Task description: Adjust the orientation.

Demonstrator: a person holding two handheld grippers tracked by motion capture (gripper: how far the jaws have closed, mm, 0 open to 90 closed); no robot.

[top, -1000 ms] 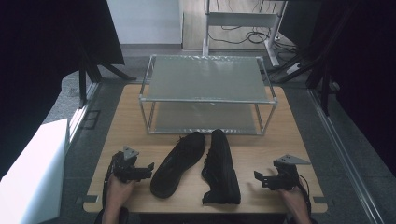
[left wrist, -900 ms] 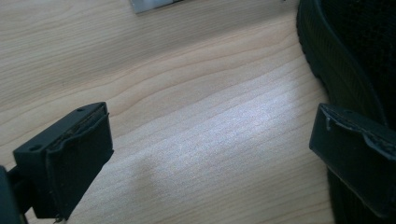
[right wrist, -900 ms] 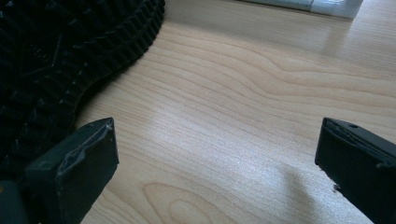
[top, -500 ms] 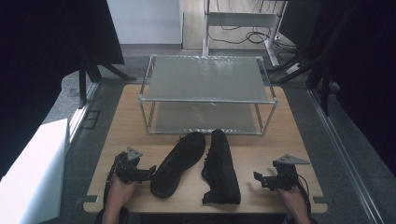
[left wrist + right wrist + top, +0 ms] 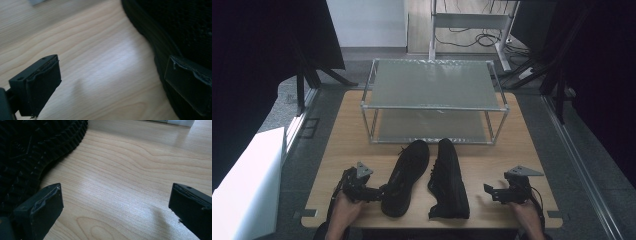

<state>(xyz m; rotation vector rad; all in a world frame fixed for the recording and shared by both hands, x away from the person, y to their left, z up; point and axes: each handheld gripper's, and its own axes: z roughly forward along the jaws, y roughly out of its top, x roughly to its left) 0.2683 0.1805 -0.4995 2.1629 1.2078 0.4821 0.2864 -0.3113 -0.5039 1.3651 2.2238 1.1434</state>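
Observation:
Two black shoes lie side by side on the wooden table (image 5: 507, 150). The left shoe (image 5: 406, 175) stands on its sole, laces up. The right shoe (image 5: 448, 180) lies on its side, and its ridged sole (image 5: 30, 152) faces my right gripper. My left gripper (image 5: 381, 193) is open at the left shoe's heel end. In the left gripper view (image 5: 112, 85) one jaw stands over bare wood and the other against the shoe's side (image 5: 180, 30). My right gripper (image 5: 488, 192) is open, a short way right of the right shoe, with bare wood between its jaws (image 5: 115, 210).
A two-tier metal-frame rack (image 5: 434, 85) with frosted shelves stands across the back half of the table, just beyond the shoes' toes. A white box (image 5: 247, 185) sits on the floor at the left. Bare wood lies on either side of the shoes.
My left gripper has edged right, closer to the left shoe's heel. The right gripper has barely shifted. The shoes have not moved.

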